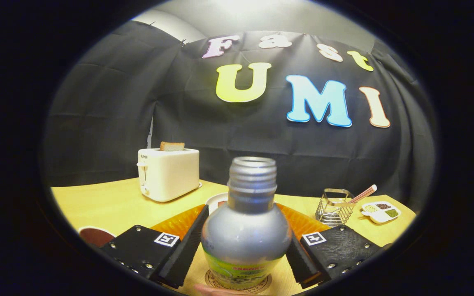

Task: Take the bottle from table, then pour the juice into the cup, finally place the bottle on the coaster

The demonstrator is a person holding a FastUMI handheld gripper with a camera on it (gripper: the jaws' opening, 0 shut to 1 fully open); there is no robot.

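1. Tongs (245,250): two black fingers with ribbed pads, each carrying a square black-and-white marker; the fingers stand on either side of the bottle's body, and both pads appear to press its sides, so the tongs are clamped on the bottle.
2. Bottle (246,230): silver-grey, uncapped, threaded neck uppermost, upright between the fingers; a green and yellow label shows at its lower part; its base is over the coaster, though whether it touches cannot be told.
3. Coaster (237,283): round, pale with dark printed rim, lying on the table directly under the bottle, partly hidden by it.
4. Table (109,201): light yellow wood.
5. Orange mat (179,222): beyond the fingers, showing on both sides of the bottle.
6. Cup (216,201): a white rim just behind the bottle's neck, mostly hidden.
7. Toaster (169,174): cream, beyond the left finger, a slice of bread standing in its slot.
8. Wire basket (335,207): beyond the right finger; a striped stick leans from it.
9. Divided dish (381,210): white, beside the basket, holding small portions.
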